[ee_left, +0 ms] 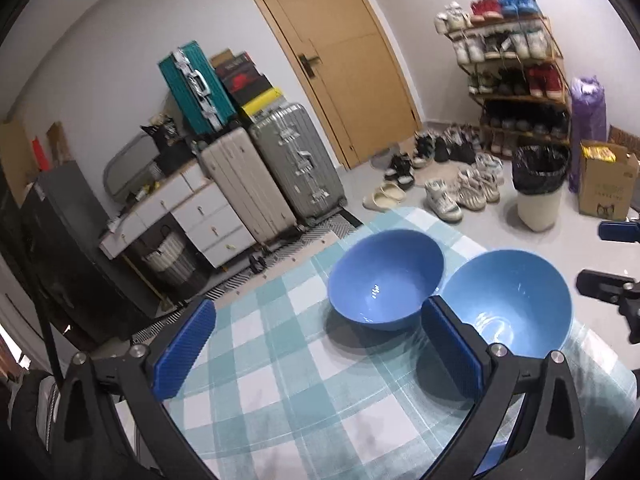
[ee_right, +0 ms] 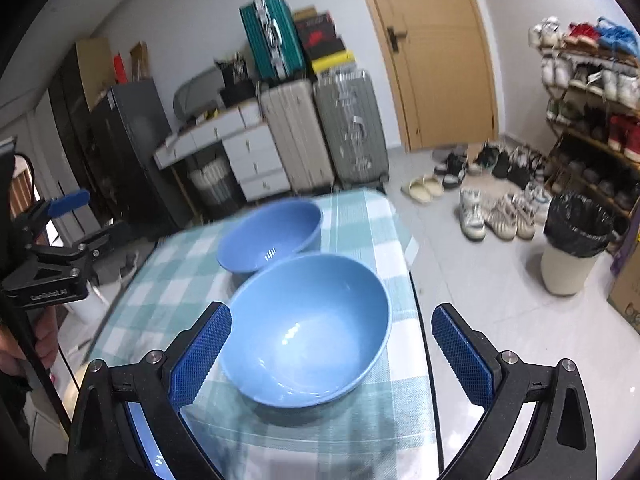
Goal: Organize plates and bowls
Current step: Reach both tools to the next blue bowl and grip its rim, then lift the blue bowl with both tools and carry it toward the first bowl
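Note:
Two blue bowls stand side by side on a table with a teal-and-white checked cloth (ee_left: 280,344). The darker blue bowl (ee_left: 386,278) is farther; it also shows in the right wrist view (ee_right: 270,236). The lighter blue bowl (ee_left: 508,304) is nearer and to the right; it fills the middle of the right wrist view (ee_right: 308,328). My left gripper (ee_left: 316,344) is open and empty above the cloth, left of the bowls. My right gripper (ee_right: 332,356) is open, its fingers on either side of the lighter bowl, not touching it. The right gripper's fingers (ee_left: 608,284) show at the left view's right edge.
The table's far edge (ee_right: 352,194) and right edge (ee_right: 416,308) drop to a grey floor. Suitcases (ee_left: 280,176), a white drawer unit (ee_left: 192,208), a shoe rack (ee_left: 516,80), loose shoes (ee_left: 444,184) and a bin (ee_left: 540,188) stand beyond.

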`<state>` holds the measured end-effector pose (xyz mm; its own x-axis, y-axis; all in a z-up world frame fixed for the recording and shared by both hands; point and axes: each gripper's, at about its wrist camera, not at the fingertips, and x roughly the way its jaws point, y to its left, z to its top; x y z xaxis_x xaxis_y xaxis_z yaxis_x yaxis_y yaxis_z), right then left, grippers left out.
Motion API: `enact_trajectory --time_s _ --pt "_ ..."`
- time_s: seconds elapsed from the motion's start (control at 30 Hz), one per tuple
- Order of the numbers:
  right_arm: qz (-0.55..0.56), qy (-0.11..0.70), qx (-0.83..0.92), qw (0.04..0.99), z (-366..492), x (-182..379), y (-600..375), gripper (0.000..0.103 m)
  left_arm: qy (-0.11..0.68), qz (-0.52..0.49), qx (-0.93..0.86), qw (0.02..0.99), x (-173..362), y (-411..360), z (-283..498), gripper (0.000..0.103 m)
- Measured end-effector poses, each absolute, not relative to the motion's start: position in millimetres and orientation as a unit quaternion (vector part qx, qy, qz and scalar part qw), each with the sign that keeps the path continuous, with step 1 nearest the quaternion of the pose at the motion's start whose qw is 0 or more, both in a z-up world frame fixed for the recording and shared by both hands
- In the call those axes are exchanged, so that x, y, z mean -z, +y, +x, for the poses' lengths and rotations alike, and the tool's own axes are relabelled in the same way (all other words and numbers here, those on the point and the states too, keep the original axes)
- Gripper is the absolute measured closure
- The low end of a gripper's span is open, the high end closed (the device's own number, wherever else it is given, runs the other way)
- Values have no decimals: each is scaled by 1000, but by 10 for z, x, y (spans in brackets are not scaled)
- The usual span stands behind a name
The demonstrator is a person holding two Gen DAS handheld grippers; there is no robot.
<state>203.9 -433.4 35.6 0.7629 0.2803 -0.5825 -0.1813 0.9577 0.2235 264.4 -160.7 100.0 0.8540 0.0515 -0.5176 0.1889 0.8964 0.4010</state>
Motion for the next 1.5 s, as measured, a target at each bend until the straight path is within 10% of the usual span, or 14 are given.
enact_trajectory --time_s 0.73,1.07,1.17,1.5 --pt "194 499 -121 836 3140 519 -4632 12 617 42 110 778 92 -1977 3593 2" --pt "180 538 -123 814 3228 640 -4567 68 639 1 137 757 156 -2026 3618 62" --pt "177 542 -126 812 3220 646 -4530 68 644 -6 144 752 163 -2004 3627 79" --pt "145 545 -108 819 3168 581 -4476 94 649 -3 136 749 203 -2028 3637 96"
